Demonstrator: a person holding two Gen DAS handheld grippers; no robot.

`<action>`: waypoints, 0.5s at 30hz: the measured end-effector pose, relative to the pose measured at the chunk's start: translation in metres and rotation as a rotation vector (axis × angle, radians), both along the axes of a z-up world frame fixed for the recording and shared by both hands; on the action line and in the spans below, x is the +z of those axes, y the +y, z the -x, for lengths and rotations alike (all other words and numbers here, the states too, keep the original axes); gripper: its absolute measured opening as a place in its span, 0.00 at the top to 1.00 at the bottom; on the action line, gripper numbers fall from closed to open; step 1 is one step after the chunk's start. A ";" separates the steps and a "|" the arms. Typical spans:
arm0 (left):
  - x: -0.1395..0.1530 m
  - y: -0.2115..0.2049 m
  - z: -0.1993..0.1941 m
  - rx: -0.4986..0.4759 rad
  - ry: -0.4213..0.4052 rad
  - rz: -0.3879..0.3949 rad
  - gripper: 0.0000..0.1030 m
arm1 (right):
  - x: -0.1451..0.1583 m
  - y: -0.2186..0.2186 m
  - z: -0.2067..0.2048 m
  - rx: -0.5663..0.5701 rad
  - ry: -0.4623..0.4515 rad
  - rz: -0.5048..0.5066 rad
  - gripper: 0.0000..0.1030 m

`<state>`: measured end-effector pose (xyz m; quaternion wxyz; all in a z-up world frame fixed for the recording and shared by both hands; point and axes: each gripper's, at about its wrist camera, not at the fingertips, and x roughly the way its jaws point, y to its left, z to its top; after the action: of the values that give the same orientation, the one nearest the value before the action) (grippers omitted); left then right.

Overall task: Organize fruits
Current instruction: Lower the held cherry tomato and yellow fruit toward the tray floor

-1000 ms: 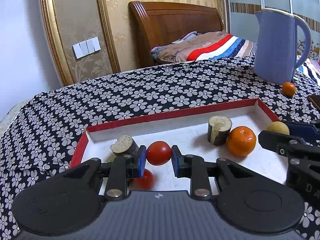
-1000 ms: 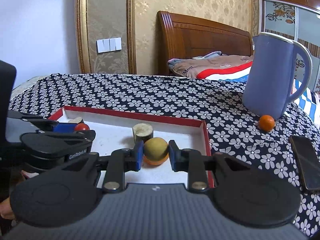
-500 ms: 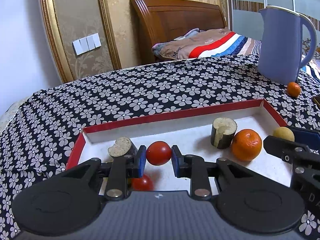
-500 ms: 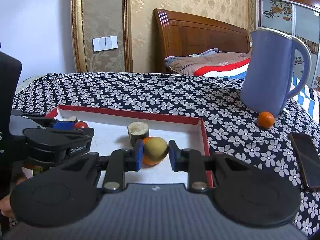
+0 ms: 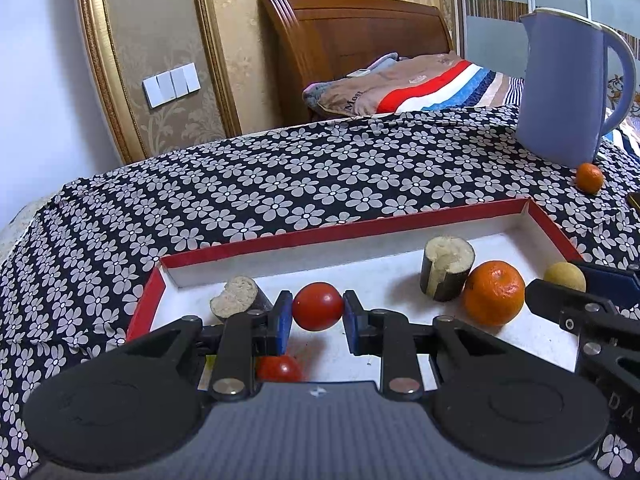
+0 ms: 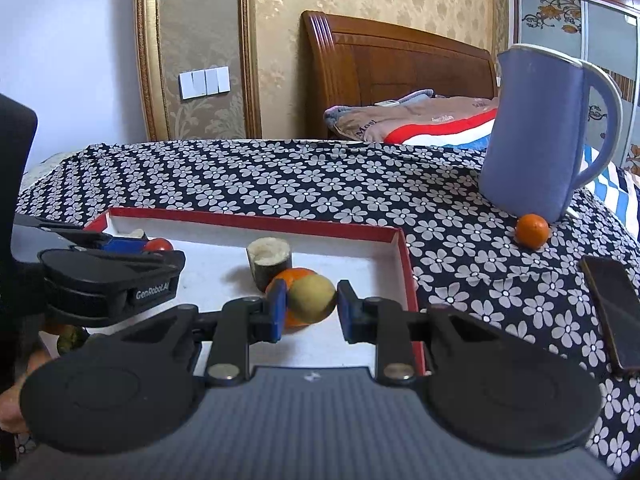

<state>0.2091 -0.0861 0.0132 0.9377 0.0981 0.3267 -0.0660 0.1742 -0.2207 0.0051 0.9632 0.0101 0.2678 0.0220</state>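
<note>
A red-rimmed white tray [image 5: 360, 228] sits on the flowered cloth. My left gripper [image 5: 317, 312] is shut on a red tomato [image 5: 318, 306], held over the tray's left part. A second tomato [image 5: 278, 368] lies below it. Two cut dark-skinned pieces [image 5: 446, 268] [image 5: 236, 302] and a large orange [image 5: 494, 293] lie in the tray. My right gripper [image 6: 311, 306] holds a yellow-green round fruit [image 6: 312, 298] loosely over the tray's right part [image 6: 406, 256]; a small gap shows at its right pad. That fruit shows in the left view [image 5: 564, 277].
A blue jug [image 6: 536, 136] stands at the back right with a small orange [image 6: 531, 230] at its foot. A dark phone [image 6: 612, 304] lies right of the tray. A bed with a striped blanket [image 5: 408, 88] is behind the table.
Both grippers have risen slightly and drawn back with their fruits. The right gripper's jaws have widened a little around the yellow-green fruit.
</note>
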 end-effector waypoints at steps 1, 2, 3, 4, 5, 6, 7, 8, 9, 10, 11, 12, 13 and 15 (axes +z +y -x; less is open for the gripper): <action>0.000 0.000 -0.001 0.001 0.001 0.000 0.75 | -0.001 0.000 -0.001 -0.002 0.001 0.001 0.75; -0.001 0.000 -0.001 0.002 0.001 0.000 0.75 | -0.001 0.000 -0.002 -0.002 0.004 0.000 0.75; -0.001 0.000 -0.002 0.001 0.003 -0.001 0.75 | -0.002 -0.001 -0.002 -0.002 0.006 -0.002 0.75; -0.001 0.000 -0.002 0.001 0.004 -0.001 0.75 | -0.003 -0.001 -0.003 -0.004 0.007 -0.002 0.75; -0.002 0.001 -0.003 0.001 0.006 -0.001 0.75 | -0.003 -0.001 -0.003 -0.005 0.006 -0.002 0.75; -0.002 0.000 -0.004 0.002 0.007 -0.001 0.75 | -0.003 -0.001 -0.003 -0.007 0.007 -0.003 0.75; -0.003 0.000 -0.004 0.004 0.008 -0.001 0.75 | -0.004 -0.001 -0.003 -0.007 0.009 -0.005 0.75; -0.003 0.000 -0.005 0.003 0.010 -0.001 0.75 | -0.004 -0.001 -0.003 -0.006 0.011 -0.007 0.75; -0.003 0.000 -0.005 0.003 0.011 -0.002 0.75 | -0.004 -0.001 -0.004 -0.005 0.012 -0.007 0.75; -0.003 0.000 -0.005 0.003 0.010 -0.003 0.75 | -0.005 -0.001 -0.004 -0.006 0.014 -0.004 0.75; -0.004 0.000 -0.005 0.002 0.010 -0.003 0.75 | -0.006 -0.001 -0.004 -0.006 0.015 -0.004 0.75; -0.004 0.000 -0.006 0.000 0.012 -0.004 0.75 | -0.006 -0.001 -0.005 -0.004 0.018 -0.005 0.75; -0.004 0.000 -0.006 -0.001 0.013 -0.005 0.75 | -0.006 -0.001 -0.005 -0.003 0.019 -0.005 0.75; -0.004 0.001 -0.006 0.001 0.014 -0.004 0.75 | -0.007 -0.001 -0.007 -0.004 0.021 -0.004 0.75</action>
<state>0.2149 -0.0855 0.0087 0.9353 0.0992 0.3333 -0.0655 0.1810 -0.2217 -0.0020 0.9603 0.0127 0.2780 0.0203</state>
